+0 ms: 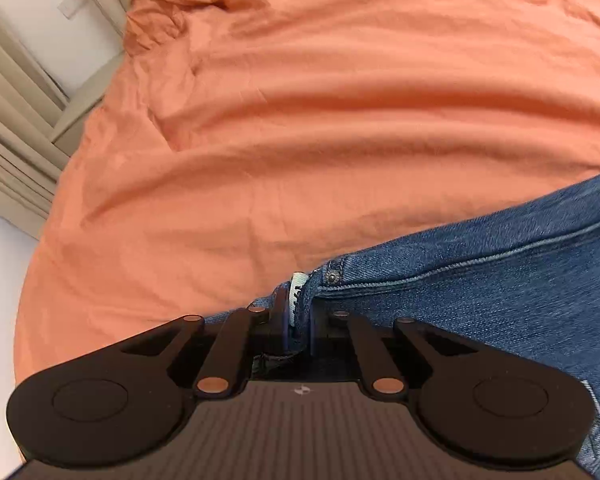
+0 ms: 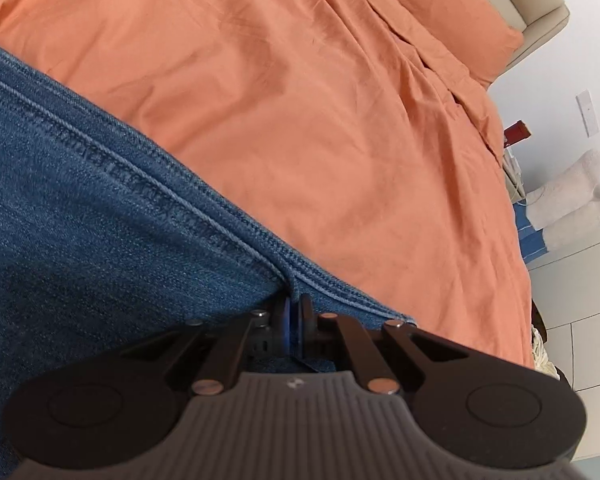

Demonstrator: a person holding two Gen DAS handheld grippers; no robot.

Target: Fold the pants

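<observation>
Blue denim pants lie on an orange bedsheet. My left gripper is shut on the waistband end, beside a metal rivet and a pale inner label. In the right wrist view the pants fill the left side, with a stitched seam running diagonally. My right gripper is shut on the denim at the seam edge. The cloth hangs taut from both grippers above the sheet.
Beige curtains and a white wall stand left of the bed. An orange pillow lies at the far right of the bed. A white plush toy and a red item sit beside the bed's right edge.
</observation>
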